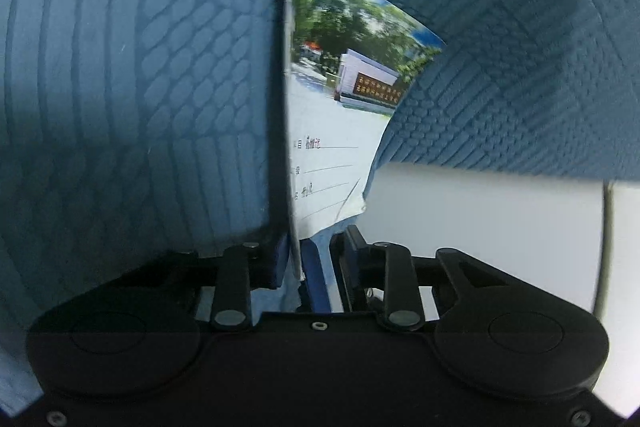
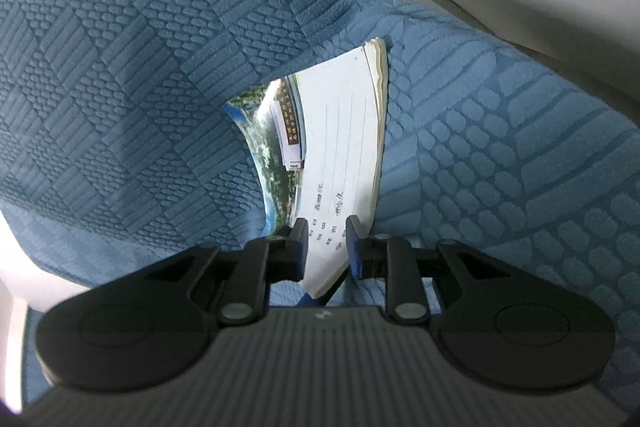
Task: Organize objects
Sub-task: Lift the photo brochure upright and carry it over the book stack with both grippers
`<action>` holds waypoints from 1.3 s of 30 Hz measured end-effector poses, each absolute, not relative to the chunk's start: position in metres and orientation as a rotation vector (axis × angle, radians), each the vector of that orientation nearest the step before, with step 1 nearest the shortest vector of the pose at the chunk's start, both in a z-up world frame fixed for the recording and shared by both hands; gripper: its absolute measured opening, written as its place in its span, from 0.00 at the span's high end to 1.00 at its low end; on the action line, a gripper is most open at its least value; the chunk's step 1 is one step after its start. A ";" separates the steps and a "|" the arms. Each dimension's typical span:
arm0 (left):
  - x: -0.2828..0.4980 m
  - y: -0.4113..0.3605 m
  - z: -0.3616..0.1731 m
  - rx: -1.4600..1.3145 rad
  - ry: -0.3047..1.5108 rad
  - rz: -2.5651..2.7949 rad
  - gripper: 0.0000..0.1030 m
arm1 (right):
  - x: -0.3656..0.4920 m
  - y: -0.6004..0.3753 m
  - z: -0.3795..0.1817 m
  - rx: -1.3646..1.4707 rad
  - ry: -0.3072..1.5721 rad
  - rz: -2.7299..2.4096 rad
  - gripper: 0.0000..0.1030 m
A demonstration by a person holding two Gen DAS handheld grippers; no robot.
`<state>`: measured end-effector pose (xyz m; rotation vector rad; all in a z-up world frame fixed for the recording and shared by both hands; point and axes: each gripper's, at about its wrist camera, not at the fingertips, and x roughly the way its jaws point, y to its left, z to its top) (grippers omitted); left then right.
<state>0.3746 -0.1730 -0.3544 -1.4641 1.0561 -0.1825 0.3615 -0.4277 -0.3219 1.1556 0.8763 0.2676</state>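
Only 1 object belonging to the task is seen: 1 notebook (image 1: 328, 99) with a photograph of trees and a building on its cover and ruled lines with handwriting below. It is held up over a blue quilted cloth (image 1: 120, 87) rather than laid flat on it, so the task is judged to be in the middle of 1 placement, with the notebook picked up and not yet set down. No stack, shelf, box or other destination is shown, and no sorted items are visible, so how much has been finished cannot be told.

In the left wrist view the notebook is seen edge-on between the jaws of the left gripper (image 1: 310, 247). 1 pad lies against its spine side, but a strip of blue is seen between the cover and the other pad, so whether it is clamped there cannot be told. The cover's free corner is curled away to the right.

In the right wrist view a lower corner of the notebook is spanned from pad to pad by the right gripper (image 2: 326, 227), whose jaws are narrowly set and appear closed on it.

Counted: 1 notebook, 1 blue cloth, 2 grippers, and 1 white surface (image 1: 480, 227) beyond the cloth's edge. What is left is judged to be the setting down and release of the notebook.
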 end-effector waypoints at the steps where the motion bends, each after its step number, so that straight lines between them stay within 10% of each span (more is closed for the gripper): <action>1: 0.375 -0.174 -0.353 -1.469 1.053 -0.189 0.75 | 0.361 -0.429 -0.322 1.166 0.867 0.267 0.77; 17: 0.382 -0.187 -0.345 -1.389 1.084 -0.178 0.95 | 0.347 -0.456 -0.326 1.306 0.734 0.227 0.74; 23: 0.378 -0.180 -0.330 -1.400 1.066 -0.189 0.97 | 0.348 -0.449 -0.325 1.318 0.747 0.283 0.40; 39: 0.347 -0.130 -0.288 -1.280 1.122 -0.349 0.98 | 0.344 -0.451 -0.324 1.300 0.754 0.296 0.43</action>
